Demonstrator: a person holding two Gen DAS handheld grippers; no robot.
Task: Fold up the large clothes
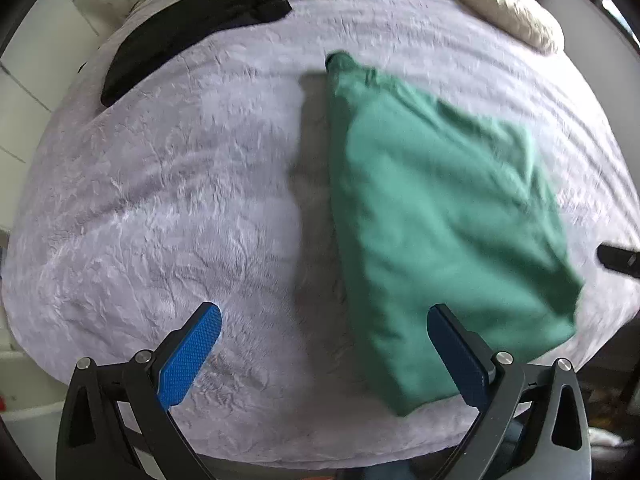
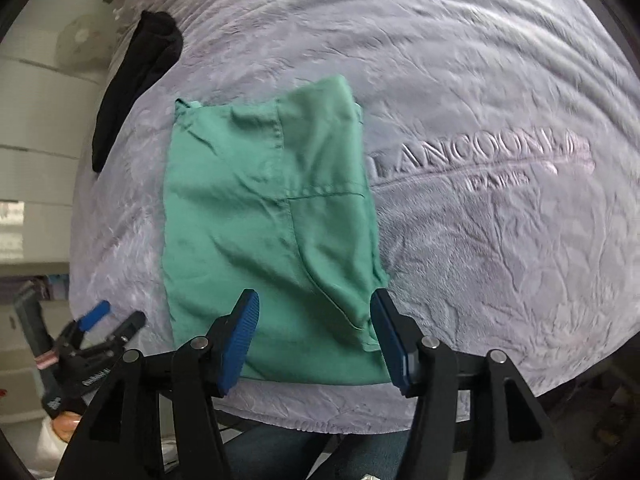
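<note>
A green garment [image 1: 436, 216] lies folded into a rough rectangle on a lilac plush blanket [image 1: 160, 200]. In the right wrist view the garment [image 2: 264, 220] shows seams crossing near its middle. My left gripper [image 1: 324, 344] is open and empty, above the blanket at the garment's near left edge. My right gripper [image 2: 314, 332] is open and empty, just above the garment's near edge. The left gripper also shows in the right wrist view [image 2: 108, 320], off the blanket's left edge.
A black garment [image 1: 192, 28] lies at the blanket's far left; it also shows in the right wrist view [image 2: 132, 80]. A beige padded garment [image 1: 500, 4] lies at the far right. The blanket [image 2: 480, 220] has raised lettering right of the green garment.
</note>
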